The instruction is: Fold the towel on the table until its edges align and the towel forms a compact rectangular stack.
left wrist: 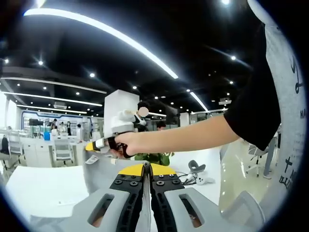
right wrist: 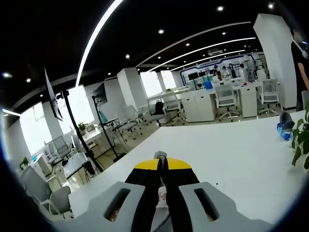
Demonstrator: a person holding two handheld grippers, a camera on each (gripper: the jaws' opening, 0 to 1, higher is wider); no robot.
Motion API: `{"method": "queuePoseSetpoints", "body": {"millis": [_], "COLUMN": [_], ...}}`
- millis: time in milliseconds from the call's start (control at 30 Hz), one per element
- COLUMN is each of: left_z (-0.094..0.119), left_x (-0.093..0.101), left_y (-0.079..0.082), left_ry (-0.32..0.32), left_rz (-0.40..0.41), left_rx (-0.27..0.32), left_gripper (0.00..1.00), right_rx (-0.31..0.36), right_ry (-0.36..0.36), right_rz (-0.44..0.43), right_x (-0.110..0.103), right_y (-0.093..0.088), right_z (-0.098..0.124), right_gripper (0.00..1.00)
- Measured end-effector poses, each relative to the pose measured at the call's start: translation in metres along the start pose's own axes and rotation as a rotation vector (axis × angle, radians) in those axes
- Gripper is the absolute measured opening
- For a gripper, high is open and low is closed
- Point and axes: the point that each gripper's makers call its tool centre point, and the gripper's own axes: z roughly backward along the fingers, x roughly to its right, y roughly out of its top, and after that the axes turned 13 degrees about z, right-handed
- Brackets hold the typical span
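My left gripper (left wrist: pixel 146 166) is shut, with a thin pale strip of the grey towel (left wrist: pixel 104 176) pinched between its yellow-tipped jaws. The towel spreads up and to the left toward my right gripper (left wrist: pixel 90 146), which a hand (left wrist: pixel 126 144) holds out in the air. In the right gripper view my right gripper (right wrist: pixel 161 158) is also shut, with grey towel cloth and a small label (right wrist: pixel 162 197) caught between the jaws. Both grippers are raised above the white table (right wrist: pixel 231 154).
A person's bare arm (left wrist: pixel 188 134) reaches across the left gripper view. A green plant (right wrist: pixel 301 140) and a blue item (right wrist: pixel 285 128) stand at the table's right edge. Small devices with cables (left wrist: pixel 198 176) lie on the table. A screen on a tripod (right wrist: pixel 72 121), chairs and desks stand beyond.
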Motion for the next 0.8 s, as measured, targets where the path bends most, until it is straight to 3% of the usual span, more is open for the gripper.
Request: {"method": "queuePoseSetpoints", "body": {"millis": [467, 800], "left_z": [0.035, 0.060], "left_x": [-0.029, -0.050], "left_y": [0.012, 0.005], "left_ry": [0.094, 0.162], "left_rz": [0.015, 0.043], "left_rx": [0.033, 0.024], "left_gripper": [0.03, 0.03], "right_rx": [-0.002, -0.027], "right_ry": [0.051, 0.078], "right_rz": [0.005, 0.001], "right_x": [-0.031, -0.043], "right_y": [0.005, -0.006], "right_z": [-0.025, -0.039], "right_gripper": [0.01, 0.01]}}
